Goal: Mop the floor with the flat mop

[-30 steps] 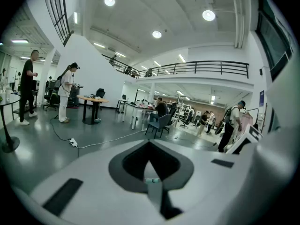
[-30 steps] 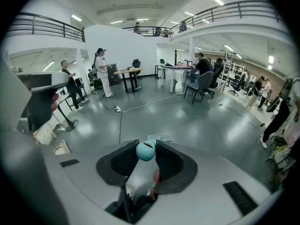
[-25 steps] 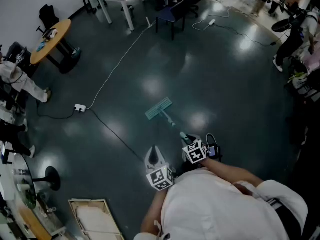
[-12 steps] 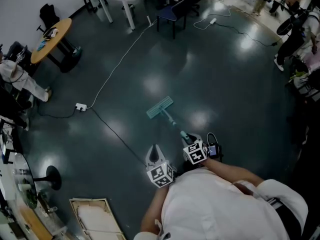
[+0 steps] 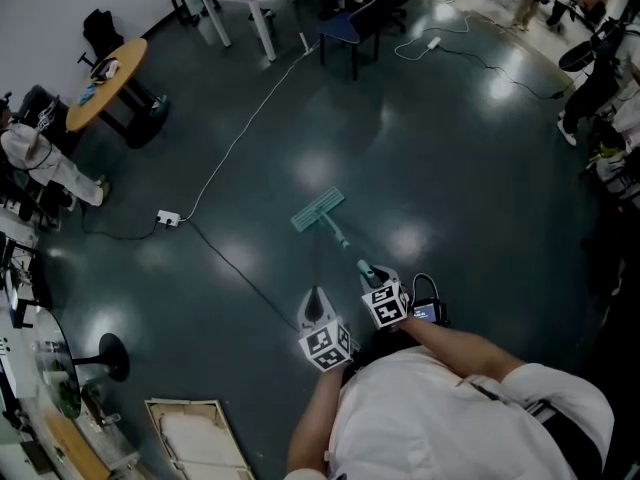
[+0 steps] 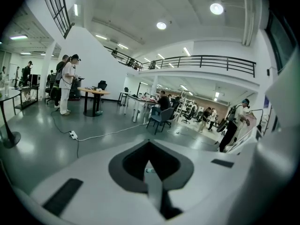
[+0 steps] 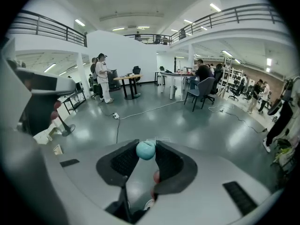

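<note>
Right tool (image 7: 146, 147) is clamped on the teal knob at the end of the mop (image 5: 318, 211) handle. Mop head lies flat on the floor (image 5: 450, 138) ahead of both tools, handle slanting back to the right tool. Left tool (image 6: 149, 143) has its jaw tips together with nothing gripped, just beside the right one.

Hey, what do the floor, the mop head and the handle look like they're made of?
Floor: hard and polished, maybe sealed concrete or epoxy; it shows bright mirror-like glare.
Mop head: teal, flat, probably plastic with a pad; too small to be sure.
Handle: teal, smooth rounded end, likely plastic.
</note>
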`<move>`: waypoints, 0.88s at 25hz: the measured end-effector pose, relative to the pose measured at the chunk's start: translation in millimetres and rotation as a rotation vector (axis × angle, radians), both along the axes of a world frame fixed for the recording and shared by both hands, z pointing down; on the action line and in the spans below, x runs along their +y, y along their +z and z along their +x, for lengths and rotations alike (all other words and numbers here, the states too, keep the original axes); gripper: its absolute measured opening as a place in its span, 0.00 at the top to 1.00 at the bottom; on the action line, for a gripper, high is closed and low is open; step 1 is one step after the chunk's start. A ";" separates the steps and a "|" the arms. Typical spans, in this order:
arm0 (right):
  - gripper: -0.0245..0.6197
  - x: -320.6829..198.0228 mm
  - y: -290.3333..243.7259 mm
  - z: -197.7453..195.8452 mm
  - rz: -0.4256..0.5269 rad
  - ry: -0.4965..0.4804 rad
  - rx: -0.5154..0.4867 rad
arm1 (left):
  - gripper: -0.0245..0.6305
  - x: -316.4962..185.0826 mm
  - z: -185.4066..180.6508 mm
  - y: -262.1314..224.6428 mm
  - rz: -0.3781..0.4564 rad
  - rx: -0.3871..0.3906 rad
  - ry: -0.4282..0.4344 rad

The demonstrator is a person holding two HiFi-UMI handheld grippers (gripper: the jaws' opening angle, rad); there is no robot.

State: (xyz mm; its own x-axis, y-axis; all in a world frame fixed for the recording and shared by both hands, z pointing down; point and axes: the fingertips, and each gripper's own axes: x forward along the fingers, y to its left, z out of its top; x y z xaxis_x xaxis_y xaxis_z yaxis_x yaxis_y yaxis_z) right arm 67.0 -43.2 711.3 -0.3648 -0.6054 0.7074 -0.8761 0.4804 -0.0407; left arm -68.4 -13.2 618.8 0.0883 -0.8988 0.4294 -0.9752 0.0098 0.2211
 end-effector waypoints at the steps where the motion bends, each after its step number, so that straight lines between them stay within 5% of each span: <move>1: 0.78 -10.2 3.0 -4.7 0.006 -0.002 -0.004 | 0.95 -4.5 -0.5 -3.2 0.004 -0.001 -0.007; 14: 0.79 -193.1 49.6 -83.6 0.049 -0.001 -0.004 | 0.95 -39.0 -40.5 -7.8 0.004 -0.011 -0.151; 22: 0.79 -207.1 35.1 -96.7 0.073 0.005 -0.028 | 0.95 -23.5 -78.7 -6.0 0.009 -0.061 -0.159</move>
